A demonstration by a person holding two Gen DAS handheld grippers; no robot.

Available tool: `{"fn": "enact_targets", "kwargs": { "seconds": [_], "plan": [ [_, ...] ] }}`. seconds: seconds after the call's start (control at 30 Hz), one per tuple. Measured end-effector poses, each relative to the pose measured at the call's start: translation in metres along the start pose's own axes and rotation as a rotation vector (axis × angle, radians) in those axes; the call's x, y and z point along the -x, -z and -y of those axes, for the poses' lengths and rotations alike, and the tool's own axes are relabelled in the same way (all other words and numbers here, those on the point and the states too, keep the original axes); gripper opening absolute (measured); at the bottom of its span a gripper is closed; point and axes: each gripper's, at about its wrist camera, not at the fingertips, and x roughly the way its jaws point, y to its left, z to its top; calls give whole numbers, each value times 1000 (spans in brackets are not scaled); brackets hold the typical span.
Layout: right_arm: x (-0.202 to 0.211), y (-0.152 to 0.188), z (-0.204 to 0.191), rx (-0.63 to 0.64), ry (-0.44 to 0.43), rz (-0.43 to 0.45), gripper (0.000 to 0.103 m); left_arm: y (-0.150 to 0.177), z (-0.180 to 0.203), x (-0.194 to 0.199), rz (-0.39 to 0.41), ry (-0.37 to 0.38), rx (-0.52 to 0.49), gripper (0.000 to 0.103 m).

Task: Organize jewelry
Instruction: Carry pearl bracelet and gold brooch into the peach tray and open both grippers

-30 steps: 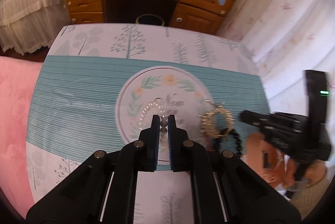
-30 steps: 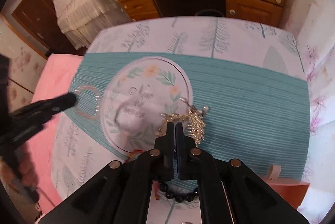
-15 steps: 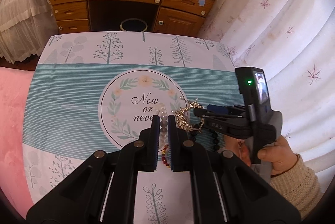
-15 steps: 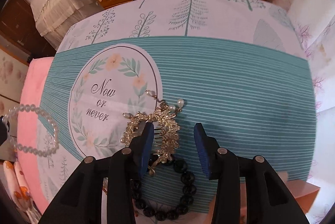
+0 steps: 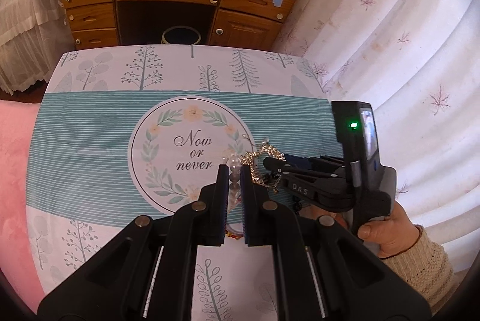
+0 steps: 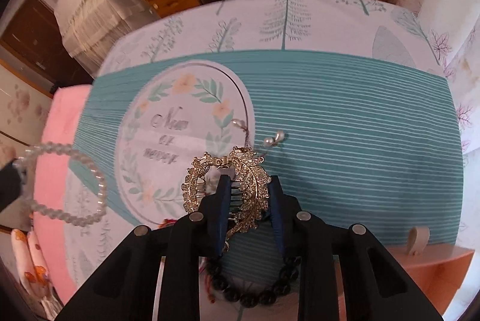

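Left gripper [image 5: 233,175] clamped on pearl bracelet [image 6: 64,184], held above the bench [image 5: 90,141]. Right gripper [image 6: 249,201] jaws apart, straddling gold leaf hair comb [image 6: 240,186] lying on the bench cloth; black bead bracelet [image 6: 255,288] just behind the fingertips, under the gripper body.

The near half of the black bead bracelet [image 6: 255,295] is hidden under the right gripper's [image 6: 248,195] arms. The printed words on the tablecloth [image 6: 345,117] are blurred. The left gripper [image 5: 232,175] covers most of the pearl bracelet [image 5: 234,163].
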Motion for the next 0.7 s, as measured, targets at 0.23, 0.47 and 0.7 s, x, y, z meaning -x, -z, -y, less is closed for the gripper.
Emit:
{"fn": "enact_targets", "kwargs": {
  "seconds": [0.23,0.47,0.7],
  "plan": [
    [69,25,17,-61,-99,125,24,4,20,8,-3,34,-39,5],
    [155,89,58,-135,-58,264,24,11,65,9,-11,133,-92,5],
    [183,163,107,-267,14,279,24,27,139,-25,-65,191,-190,5]
  ]
}}
